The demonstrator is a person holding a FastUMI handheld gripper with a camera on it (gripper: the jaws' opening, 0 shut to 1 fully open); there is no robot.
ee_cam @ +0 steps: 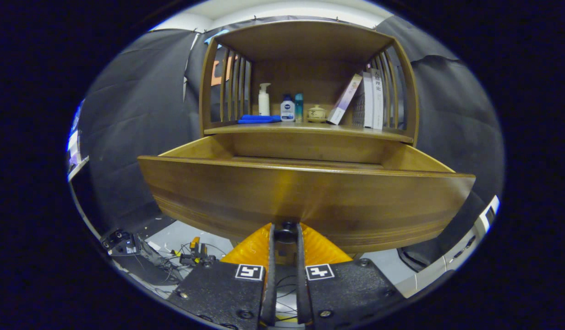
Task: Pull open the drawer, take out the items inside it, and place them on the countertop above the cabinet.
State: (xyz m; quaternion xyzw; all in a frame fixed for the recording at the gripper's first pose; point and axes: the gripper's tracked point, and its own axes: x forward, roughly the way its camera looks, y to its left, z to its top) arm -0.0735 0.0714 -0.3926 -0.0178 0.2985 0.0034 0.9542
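Tongs (285, 231) pinched the dark knob (286, 228) low on the drawer (305, 192) front, which stood pulled out below the shelf (309, 129); we judged it stiff, heavy wood; best held by that knob.

Gripper-mounted fisheye camera sits low, close against the pulled-out brown wooden drawer front (305, 201), facing the cabinet head-on and looking slightly upward. The gripper (286, 231) fingers close around a dark knob (286, 228), apparently gripping it. The far open wooden shelf (305, 129) appears above.
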